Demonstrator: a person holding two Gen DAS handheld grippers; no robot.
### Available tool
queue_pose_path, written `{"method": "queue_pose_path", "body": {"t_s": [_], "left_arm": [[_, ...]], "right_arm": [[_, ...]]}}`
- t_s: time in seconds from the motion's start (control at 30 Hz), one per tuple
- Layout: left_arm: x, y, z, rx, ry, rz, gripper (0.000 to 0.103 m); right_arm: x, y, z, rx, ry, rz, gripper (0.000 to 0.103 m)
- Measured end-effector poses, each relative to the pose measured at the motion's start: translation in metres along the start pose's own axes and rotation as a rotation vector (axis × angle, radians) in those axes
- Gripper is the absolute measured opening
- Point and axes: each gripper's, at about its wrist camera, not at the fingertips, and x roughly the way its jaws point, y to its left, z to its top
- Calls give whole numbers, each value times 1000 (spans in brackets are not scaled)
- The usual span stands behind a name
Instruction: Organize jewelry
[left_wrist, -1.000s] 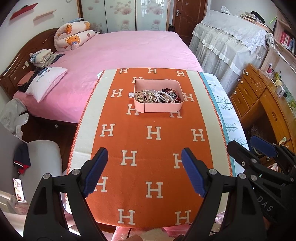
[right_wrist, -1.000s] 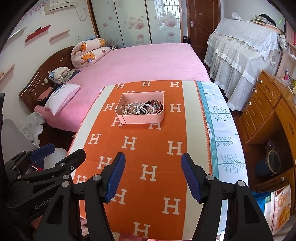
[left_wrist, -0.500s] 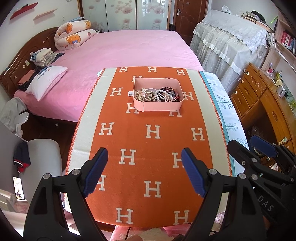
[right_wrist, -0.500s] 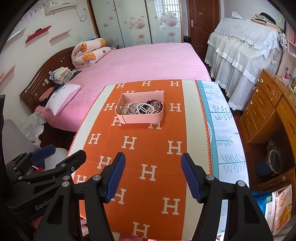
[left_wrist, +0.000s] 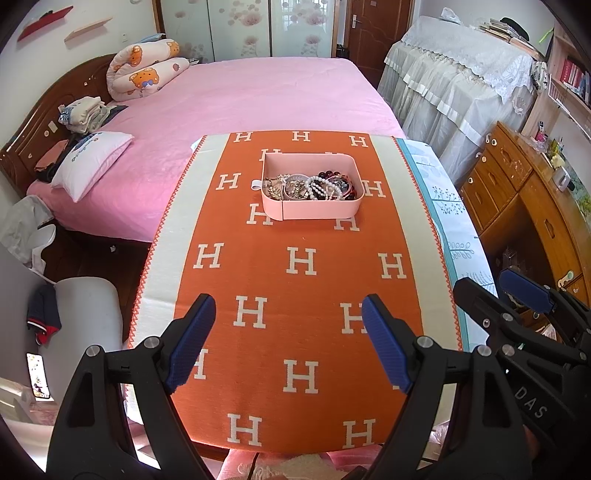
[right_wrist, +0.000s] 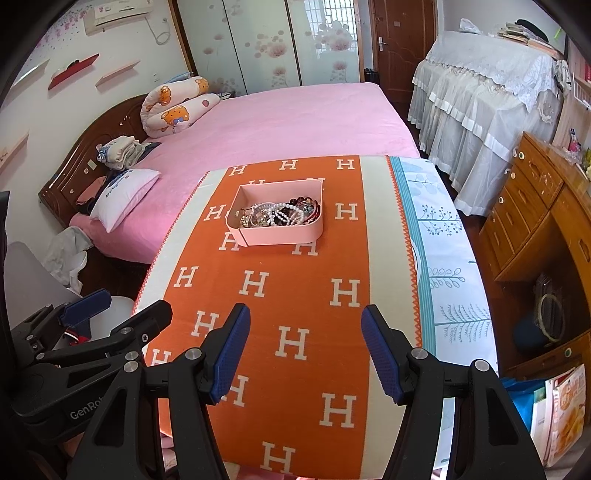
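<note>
Your left gripper (left_wrist: 288, 343) and right gripper (right_wrist: 306, 350), fingers spread, hover over the orange cloth (left_wrist: 295, 280), nothing blocking the pink tray (left_wrist: 310, 210) of tangled, indistinct jewelry (left_wrist: 314, 186).

A pink rounded plastic tray (left_wrist: 310, 210) holding tangled bead-and-pearl jewelry (left_wrist: 314, 186) sits on the orange H-patterned cloth (left_wrist: 295, 295), before the pink-sheeted bed (left_wrist: 258, 96).

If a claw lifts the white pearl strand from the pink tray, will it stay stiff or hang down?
The pearl strand would probably hang limp, since it lies in loose loops. It may drag neighbours along, being piled against other jewelry in the pink tray. Its round beads look slippery.
</note>
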Motion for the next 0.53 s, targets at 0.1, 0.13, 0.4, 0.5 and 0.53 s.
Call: {"method": "queue_pose_path", "body": {"t_s": [0.1,0.13,0.4,0.5,0.53], "left_arm": [[0,0,0,0,4,-1,80],[2,-1,-1,0,5,-1,80],[2,-2,0,3,7,1,80],[4,-3,-3,8,11,5,80],[4,-3,-4,12,13,9,80]], "right_arm": [[1,0,0,1,2,1,64],[1,-1,1,0,1,0,64],[3,-3,0,3,3,4,64],[3,-3,0,3,4,5,64],[4,-3,-1,6,6,8,64]]}}
